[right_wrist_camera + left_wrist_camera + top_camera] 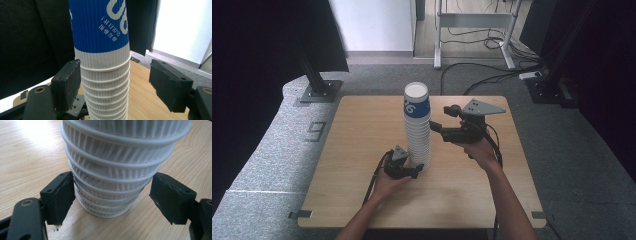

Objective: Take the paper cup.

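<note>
On the table [362, 150], both open hand-held grippers, left [111, 200] and right [115, 85], straddle the cup stack [417, 127].

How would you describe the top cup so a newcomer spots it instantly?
On the wooden table, find the tall stack of upside-down paper cups near the middle. The top cup caps it. Unlike the white ribbed rims below, it shows a blue band with white lettering.

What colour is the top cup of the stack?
Blue with white lettering and a white ribbed band; clearest in the right gripper view.
</note>
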`<state>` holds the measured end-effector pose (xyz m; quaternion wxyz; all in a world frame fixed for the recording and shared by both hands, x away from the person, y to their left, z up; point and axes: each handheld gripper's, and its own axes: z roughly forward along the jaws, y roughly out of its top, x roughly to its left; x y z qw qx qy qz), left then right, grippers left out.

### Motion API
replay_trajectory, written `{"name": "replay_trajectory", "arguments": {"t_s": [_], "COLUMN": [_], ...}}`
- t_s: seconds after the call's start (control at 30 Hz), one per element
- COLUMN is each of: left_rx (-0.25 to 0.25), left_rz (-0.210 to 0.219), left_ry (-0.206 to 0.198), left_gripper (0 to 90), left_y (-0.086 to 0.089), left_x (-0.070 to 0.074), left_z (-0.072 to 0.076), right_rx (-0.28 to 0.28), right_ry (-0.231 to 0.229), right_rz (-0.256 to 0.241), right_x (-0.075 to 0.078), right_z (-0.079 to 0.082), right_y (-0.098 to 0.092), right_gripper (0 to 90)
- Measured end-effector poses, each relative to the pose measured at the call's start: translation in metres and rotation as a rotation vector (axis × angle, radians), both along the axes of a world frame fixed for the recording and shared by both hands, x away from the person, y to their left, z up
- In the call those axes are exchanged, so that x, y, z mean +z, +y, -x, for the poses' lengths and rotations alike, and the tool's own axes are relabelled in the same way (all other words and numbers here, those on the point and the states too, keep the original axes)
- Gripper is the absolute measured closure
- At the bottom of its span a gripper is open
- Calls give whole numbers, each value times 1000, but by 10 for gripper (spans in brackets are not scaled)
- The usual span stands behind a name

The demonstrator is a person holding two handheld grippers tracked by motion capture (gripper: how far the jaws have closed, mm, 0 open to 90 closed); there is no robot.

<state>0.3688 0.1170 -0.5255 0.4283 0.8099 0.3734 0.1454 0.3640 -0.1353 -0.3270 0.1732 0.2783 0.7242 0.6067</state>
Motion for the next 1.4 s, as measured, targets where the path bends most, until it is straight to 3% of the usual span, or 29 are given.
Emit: {"name": "replay_trajectory", "arguments": {"t_s": [1.4], "left_rx": [3], "left_rz": [-7], "left_ry": [-4], "left_gripper": [205], "left_y": [0], "left_x": [0], "left_z": [0], "right_rx": [12], "right_ry": [-22], "right_rz": [2], "right_x": [16], "right_z": [-7], "right_y": [21], "right_gripper": [238]}}
